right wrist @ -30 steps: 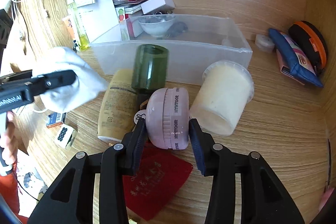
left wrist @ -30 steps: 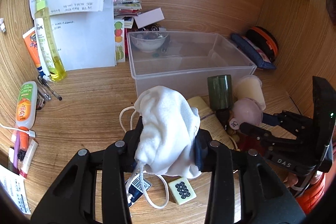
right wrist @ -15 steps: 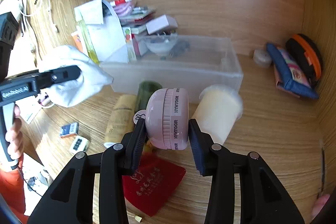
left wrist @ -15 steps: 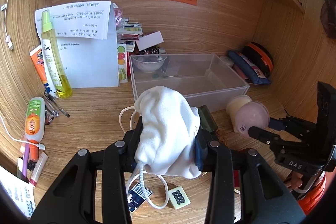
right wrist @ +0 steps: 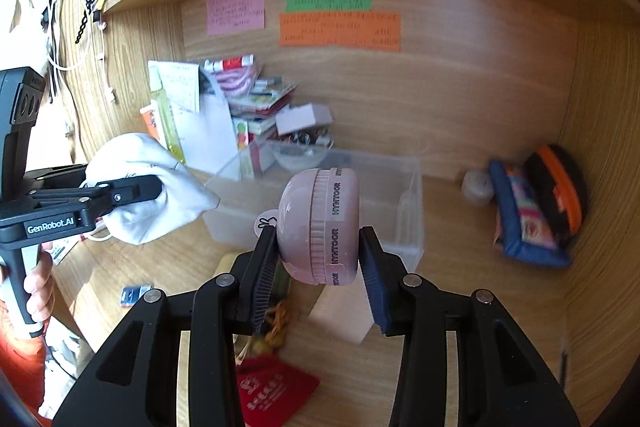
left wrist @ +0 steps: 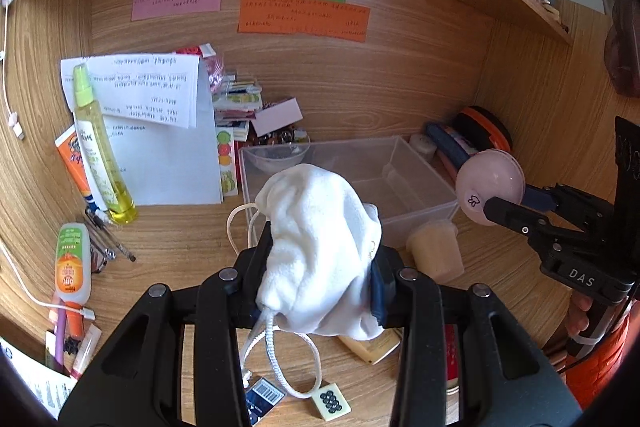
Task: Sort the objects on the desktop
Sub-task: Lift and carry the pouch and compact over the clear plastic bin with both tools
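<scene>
My left gripper (left wrist: 320, 281) is shut on a white drawstring pouch (left wrist: 320, 251), held high above the desk; its cord hangs below. The pouch also shows in the right wrist view (right wrist: 148, 187). My right gripper (right wrist: 318, 255) is shut on a round pink case (right wrist: 320, 225) marked HYNTOOR, lifted above the desk in front of the clear plastic bin (right wrist: 412, 215). The case shows at the right of the left wrist view (left wrist: 490, 193), beside the bin (left wrist: 432, 195). The bin holds a small glass bowl (left wrist: 280, 157) at its far left.
On the desk lie a cream tub (left wrist: 436, 251), a red pouch (right wrist: 272, 391), a mahjong tile (left wrist: 331, 401) and a small barcode card (left wrist: 264, 395). A yellow spray bottle (left wrist: 100, 151), papers and tubes stand at left. Blue and orange cases (right wrist: 536, 211) lie at right. A shelf runs overhead.
Both grippers have risen well above the desk with their objects still held. The pink case has left the desk and now hangs near the bin's height.
</scene>
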Available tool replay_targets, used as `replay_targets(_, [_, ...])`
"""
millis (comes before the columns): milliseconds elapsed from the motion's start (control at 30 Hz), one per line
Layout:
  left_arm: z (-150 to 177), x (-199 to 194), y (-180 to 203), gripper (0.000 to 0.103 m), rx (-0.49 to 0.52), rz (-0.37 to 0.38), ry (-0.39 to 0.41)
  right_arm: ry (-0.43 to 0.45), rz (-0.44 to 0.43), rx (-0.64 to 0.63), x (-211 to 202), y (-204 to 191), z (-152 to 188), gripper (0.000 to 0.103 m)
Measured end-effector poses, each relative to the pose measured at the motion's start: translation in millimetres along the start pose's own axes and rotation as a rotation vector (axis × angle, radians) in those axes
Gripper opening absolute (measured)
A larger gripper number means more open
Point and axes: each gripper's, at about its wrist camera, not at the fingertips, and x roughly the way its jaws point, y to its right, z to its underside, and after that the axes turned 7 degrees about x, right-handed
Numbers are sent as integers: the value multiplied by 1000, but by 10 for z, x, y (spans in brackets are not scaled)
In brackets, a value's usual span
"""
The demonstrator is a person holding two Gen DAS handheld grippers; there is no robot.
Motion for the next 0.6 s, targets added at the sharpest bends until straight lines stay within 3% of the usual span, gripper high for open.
replay_targets(300, [-281, 212, -130, 39, -3, -20, 2, -2, 35, -38, 217, 57, -286, 37])
replay_targets(600, [-451, 622, -266, 39, 9, -18, -54, -51, 49, -61, 633, 177, -508, 37])
